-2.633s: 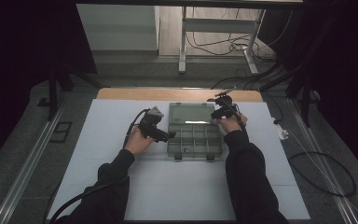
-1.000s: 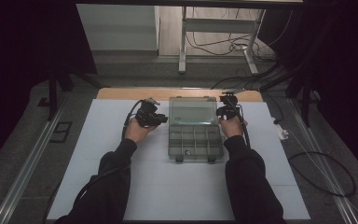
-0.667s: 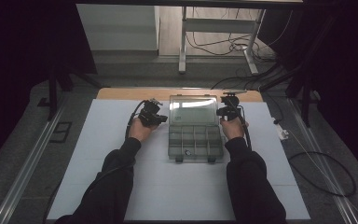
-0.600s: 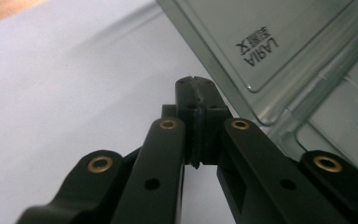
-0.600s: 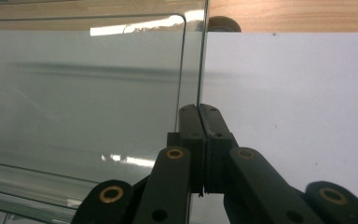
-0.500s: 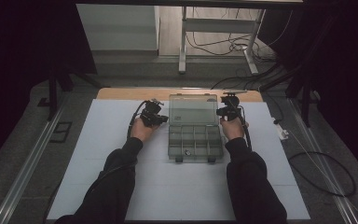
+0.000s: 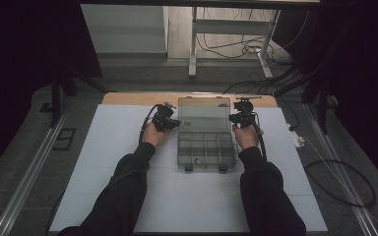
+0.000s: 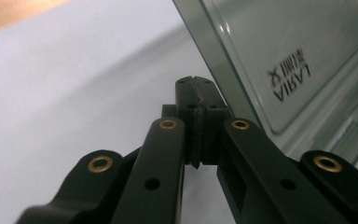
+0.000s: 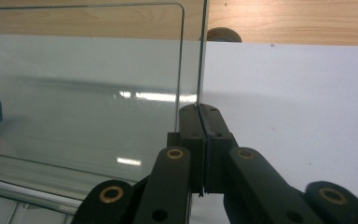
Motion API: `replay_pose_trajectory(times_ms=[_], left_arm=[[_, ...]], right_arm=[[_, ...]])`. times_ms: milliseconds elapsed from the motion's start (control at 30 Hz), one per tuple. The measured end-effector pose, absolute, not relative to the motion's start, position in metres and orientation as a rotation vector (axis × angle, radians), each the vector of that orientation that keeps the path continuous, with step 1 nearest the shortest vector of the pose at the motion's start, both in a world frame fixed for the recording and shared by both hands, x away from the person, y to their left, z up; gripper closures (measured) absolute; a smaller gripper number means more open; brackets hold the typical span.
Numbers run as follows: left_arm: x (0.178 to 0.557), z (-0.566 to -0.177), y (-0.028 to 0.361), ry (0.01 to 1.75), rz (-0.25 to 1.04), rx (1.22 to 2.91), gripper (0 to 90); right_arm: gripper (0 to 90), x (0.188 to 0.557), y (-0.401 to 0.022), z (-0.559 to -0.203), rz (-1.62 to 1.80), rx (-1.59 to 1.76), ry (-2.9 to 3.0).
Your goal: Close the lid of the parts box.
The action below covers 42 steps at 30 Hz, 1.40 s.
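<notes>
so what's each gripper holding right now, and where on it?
Right gripper is shut on the right edge of the clear lid. Left gripper is shut with nothing visibly between its pads, just beside the lid's left edge.

The box lid (image 9: pixel 98 93) is looking like clear, glossy plastic, smooth and giving back light streaks. The box tray (image 7: pixel 205 150) is showing grey translucent plastic. Each tool, the left tool (image 8: pixel 196 95) and the right tool (image 9: pixel 200 116), is looking like matt black plastic with small brass-coloured rivets. The bench (image 7: pixel 103 147) is wearing a matt white sheet, with bare wood showing at the far edge.
</notes>
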<state>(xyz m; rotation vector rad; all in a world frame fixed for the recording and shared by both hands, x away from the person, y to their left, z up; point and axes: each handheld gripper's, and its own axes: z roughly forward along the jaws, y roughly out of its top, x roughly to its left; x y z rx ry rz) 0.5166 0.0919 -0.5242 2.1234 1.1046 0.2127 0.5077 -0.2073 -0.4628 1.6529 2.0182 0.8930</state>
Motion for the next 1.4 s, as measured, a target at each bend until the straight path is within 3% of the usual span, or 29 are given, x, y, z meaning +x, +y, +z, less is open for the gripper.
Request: replay_pose_trajectory(times_ms=[500, 1400], left_arm=[[0.518, -0.510, 0.098, 1.043, 0.228, 2.028, 88.7], [0.482, -0.492, 0.107, 0.881, 0.236, 1.994, 88.7]], right_arm=[[88.9, 0.489, -0.210, -0.458, 0.923, 1.595, 1.994], [89.6, 0.444, -0.221, -0.446, 1.044, 1.460, 2.172]])
